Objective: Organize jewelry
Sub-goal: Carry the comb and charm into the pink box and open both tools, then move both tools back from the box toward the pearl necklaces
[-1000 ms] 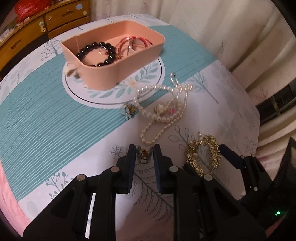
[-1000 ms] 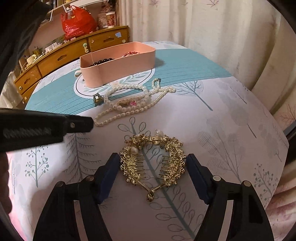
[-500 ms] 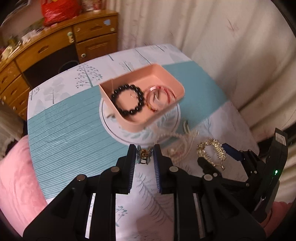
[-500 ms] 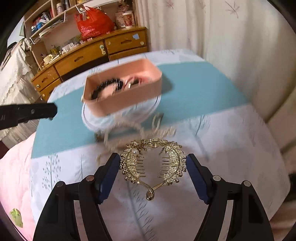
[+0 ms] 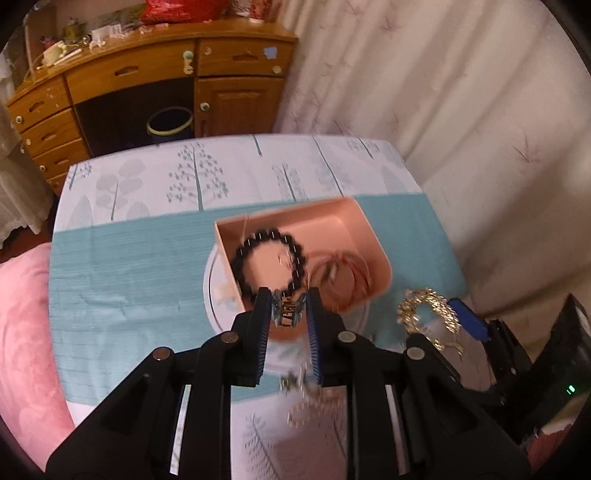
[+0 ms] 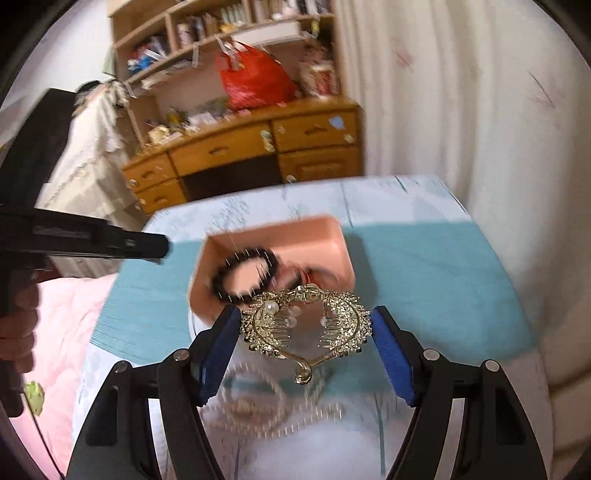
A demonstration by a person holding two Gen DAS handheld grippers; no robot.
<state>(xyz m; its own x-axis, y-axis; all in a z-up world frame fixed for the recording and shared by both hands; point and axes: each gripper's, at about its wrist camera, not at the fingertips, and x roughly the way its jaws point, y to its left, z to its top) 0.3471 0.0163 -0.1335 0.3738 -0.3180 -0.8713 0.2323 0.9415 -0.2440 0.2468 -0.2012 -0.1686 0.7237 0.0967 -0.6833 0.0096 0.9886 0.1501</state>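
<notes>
Both grippers are carrying jewelry above the pink box point(image 5: 354, 221).
Left gripper point(image 5: 286, 314) is clamping a small brooch point(image 5: 286, 312); right gripper point(image 6: 304, 326) is gripping a gold hair comb point(image 6: 306, 325).

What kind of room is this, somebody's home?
Most likely a lived-in bedroom: a cluttered wooden dresser, bookshelves above it, long curtains, and a pink quilt beside the cloth-covered table.

Left claw point(image 5: 287, 314) pinches a small clip point(image 5: 286, 314) above the pink box point(image 5: 334, 221)
</notes>
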